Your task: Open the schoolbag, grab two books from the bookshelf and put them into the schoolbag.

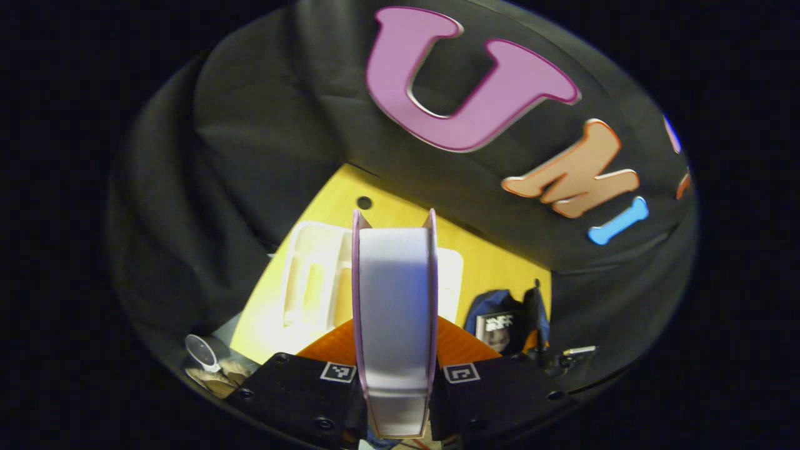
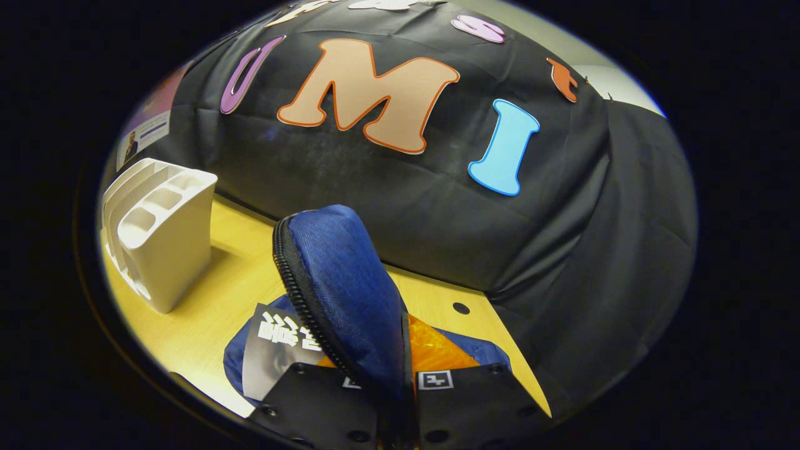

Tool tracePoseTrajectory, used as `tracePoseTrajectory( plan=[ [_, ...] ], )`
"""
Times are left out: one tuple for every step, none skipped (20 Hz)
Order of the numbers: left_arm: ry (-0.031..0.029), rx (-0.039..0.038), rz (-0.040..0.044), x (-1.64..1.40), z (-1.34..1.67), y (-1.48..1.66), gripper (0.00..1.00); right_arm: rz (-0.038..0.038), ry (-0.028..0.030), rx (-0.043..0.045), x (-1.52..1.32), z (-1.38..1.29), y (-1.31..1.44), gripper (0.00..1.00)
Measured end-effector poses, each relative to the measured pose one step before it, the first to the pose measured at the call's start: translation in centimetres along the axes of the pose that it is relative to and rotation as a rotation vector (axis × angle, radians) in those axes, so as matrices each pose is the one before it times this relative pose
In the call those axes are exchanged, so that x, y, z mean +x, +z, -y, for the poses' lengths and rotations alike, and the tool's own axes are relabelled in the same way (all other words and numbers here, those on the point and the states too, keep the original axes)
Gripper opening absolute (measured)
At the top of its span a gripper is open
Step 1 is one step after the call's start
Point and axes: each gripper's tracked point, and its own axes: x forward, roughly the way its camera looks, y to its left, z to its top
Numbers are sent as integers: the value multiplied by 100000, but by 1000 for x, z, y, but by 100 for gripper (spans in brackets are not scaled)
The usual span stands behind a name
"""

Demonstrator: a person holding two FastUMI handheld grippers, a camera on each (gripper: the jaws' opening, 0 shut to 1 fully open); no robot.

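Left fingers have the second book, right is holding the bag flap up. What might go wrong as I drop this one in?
1. The flap is pinched only at its edge by the right gripper; if it slips, it could fall over the opening.
2. A book already lies in the bag, so the held book may catch on it.
3. The left gripper grips the book near one end; it could tilt or slide on the way down.

Yellow table (image 2: 206, 300), small round hole (image 2: 460, 308)
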Motion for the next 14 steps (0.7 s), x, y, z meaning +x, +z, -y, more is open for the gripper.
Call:
tracePoseTrajectory(
  plan=[
    [-4216, 1169, -821, 721, 1686, -518, 36, 79, -134, 543, -13, 18, -12, 7],
    [-3739, 1464, -609, 841, 1628, -639, 36, 60, -45, 473, -30, 1, -45, 7],
    [-3744, 1678, -1332, 1023, 1614, -711, 36, 111, -106, 340, 23, 10, 63, 7],
    [-3861, 975, -1317, 1104, 1673, -745, 36, 78, -23, 592, 23, 91, -52, 7],
    [-3658, 317, -1444, 1594, 1461, -682, 36, 21, -24, 770, 0, 66, 59, 7],
    [-3613, 669, -1616, 1740, 1331, -900, 36, 28, -68, 862, 18, 52, -59, 7],
    [-3620, 1055, -2087, 1707, 1036, -1056, 36, 72, -90, 885, 22, 102, 65, 7],
    [-3356, 329, -1506, 1709, 999, -766, 36, -101, 77, 552, 19, -23, -73, 7],
    [-3454, 152, -1303, 1546, 818, -628, 36, 64, -11, 367, -7, 65, 17, 7],
    [-2465, -538, -1178, 1435, 490, -419, 36, 11, -58, 423, -29, 78, 83, 7],
    [-2099, 162, -798, 1733, 351, -541, 36, -26, 71, 717, 35, 129, 79, 7],
    [-1485, 108, -410, 1587, 175, -446, 36, -25, 132, 785, 24, 72, -23, 7],
    [-1878, 329, -960, 1537, 309, -449, 36, -103, 200, 721, 1, 51, 81, 7],
    [-1922, -325, -654, 1560, 294, -629, 37, -5, 215, 477, 29, 30, -32, 7]
  ],
)
